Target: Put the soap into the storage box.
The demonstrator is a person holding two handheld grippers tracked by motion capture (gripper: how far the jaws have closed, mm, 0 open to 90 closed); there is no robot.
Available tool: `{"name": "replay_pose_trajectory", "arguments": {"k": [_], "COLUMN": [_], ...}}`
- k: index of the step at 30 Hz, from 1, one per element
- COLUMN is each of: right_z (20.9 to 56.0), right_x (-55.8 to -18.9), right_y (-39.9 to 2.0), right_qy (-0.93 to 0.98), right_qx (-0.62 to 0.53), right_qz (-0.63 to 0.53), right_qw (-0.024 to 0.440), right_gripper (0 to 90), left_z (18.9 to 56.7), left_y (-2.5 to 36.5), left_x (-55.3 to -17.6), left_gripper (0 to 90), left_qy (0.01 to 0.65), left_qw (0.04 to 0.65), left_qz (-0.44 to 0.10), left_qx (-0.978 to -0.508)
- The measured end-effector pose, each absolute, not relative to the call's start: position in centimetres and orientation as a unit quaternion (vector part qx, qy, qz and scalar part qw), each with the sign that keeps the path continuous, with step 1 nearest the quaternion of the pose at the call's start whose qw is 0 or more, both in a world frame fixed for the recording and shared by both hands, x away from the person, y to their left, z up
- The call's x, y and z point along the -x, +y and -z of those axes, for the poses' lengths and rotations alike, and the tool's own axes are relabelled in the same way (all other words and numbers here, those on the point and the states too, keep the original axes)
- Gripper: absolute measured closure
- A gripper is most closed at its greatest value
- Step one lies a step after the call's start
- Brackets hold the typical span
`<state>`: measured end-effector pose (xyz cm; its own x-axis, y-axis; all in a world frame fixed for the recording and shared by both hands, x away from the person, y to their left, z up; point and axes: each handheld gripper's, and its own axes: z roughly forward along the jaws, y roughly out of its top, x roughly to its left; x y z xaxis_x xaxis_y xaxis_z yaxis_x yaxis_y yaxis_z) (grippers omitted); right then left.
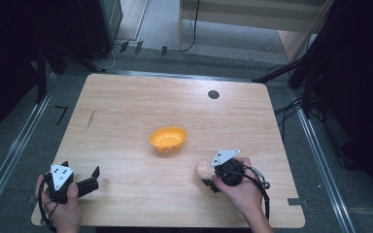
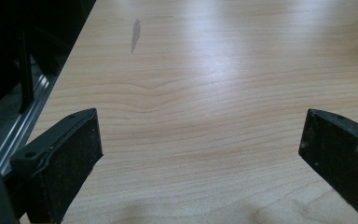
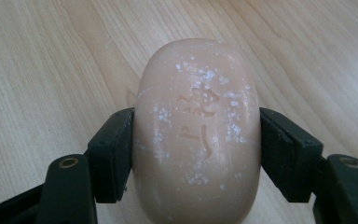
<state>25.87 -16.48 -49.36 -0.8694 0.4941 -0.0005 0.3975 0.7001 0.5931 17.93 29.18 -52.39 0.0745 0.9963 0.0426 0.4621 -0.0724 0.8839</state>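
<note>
Rectangular light-wood table (image 1: 126, 107), round orange perforated plastic bowl (image 1: 168, 139) at its centre. Right gripper (image 1: 207, 175), at 5 o'clock from the bowl, is clamped on a smooth oval peach-coloured soap bar (image 1: 202, 169), which seems just off the tabletop. Left gripper (image 1: 96, 177), at 8 o'clock from the bowl, has its jaws spread wide with nothing between.

Risks: the bar is rounded and slick, and the pads pinch its sides near the middle, so a tilt or a jerk could squirt it out. If the bowl is the target, it looks light and may skid or tip if bumped.

The right gripper view shows the pad contact and the stamped marks and white flecks on the soap bar (image 3: 198, 130). The high view gives the bowl and the layout. The left gripper view shows bare wood between the jaws of the left gripper (image 2: 200, 144).
</note>
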Motion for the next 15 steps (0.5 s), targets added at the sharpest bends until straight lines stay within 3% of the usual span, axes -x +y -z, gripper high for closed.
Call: {"name": "replay_pose_trajectory", "arguments": {"k": [15], "right_z": [47.9], "right_x": [-28.5], "right_y": [-15.8], "right_qy": [0.935], "right_qx": [-0.18], "right_qz": [-0.295], "right_qw": [0.081], "right_gripper": [33.4], "left_z": [52.4], "left_y": [29.2], "left_x": [-17.9], "left_gripper": [0.0], "left_qy": [0.575], "left_qw": [0.366], "left_qz": [-0.363], "left_qx": [-0.635]}}
